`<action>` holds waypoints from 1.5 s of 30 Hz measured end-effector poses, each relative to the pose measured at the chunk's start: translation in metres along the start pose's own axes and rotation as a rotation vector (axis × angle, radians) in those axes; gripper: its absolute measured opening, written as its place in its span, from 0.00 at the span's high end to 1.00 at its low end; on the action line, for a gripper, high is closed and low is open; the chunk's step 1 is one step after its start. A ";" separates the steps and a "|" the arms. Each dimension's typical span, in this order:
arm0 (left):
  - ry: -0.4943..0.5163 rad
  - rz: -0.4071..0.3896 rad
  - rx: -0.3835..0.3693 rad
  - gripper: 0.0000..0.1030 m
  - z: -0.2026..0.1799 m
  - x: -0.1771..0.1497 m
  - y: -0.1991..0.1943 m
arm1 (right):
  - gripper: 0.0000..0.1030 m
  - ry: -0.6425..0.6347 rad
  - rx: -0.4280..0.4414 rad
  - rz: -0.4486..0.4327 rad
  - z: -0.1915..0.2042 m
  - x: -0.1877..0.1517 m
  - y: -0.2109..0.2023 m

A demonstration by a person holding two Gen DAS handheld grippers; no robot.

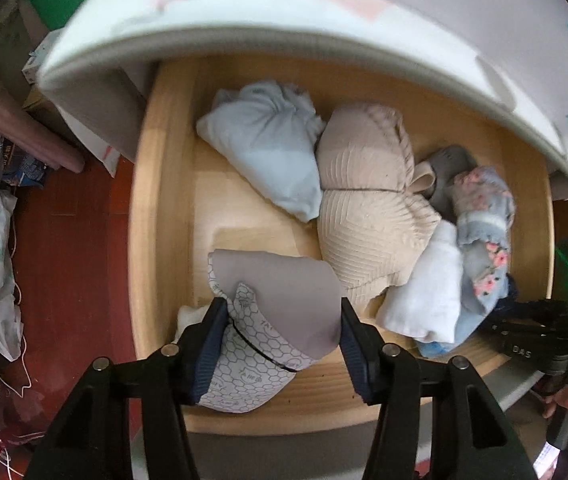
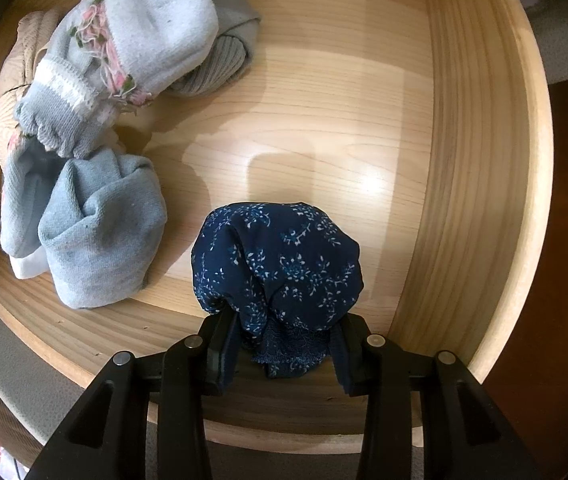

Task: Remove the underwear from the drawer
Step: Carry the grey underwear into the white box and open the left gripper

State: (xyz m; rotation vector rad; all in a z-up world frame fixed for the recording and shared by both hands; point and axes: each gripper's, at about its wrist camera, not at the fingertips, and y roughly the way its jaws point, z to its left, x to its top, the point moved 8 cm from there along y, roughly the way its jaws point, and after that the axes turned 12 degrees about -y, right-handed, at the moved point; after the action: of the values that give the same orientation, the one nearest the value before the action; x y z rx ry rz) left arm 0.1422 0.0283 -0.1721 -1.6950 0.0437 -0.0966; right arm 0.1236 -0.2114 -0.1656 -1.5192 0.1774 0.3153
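Two pieces are already gripped inside the wooden drawer (image 1: 164,208): the left gripper (image 1: 280,344) pinches a grey padded bra cup (image 1: 280,288) near the drawer's front wall, and the right gripper (image 2: 284,344) pinches a bunched navy floral underwear (image 2: 280,264) by the drawer's front right corner. Lifting looks to be the step in hand; next, both must clear the drawer's front wall without loosening their hold

Folded underwear (image 1: 276,296) at drawer (image 1: 164,208) front-left, socks (image 1: 483,236) bunched right — bra (image 1: 367,216) between, cloth (image 1: 264,152) behind.
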 end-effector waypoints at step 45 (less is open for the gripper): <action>0.113 -0.583 -0.193 0.47 -0.147 0.143 -0.277 | 0.64 -0.004 -0.002 0.007 0.002 0.000 0.009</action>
State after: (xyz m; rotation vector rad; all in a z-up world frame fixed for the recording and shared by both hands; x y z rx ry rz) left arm 0.2639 -0.0945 0.1261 -1.8482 -0.3693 -0.6405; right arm 0.1205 -0.2090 -0.1737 -1.5206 0.1789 0.3242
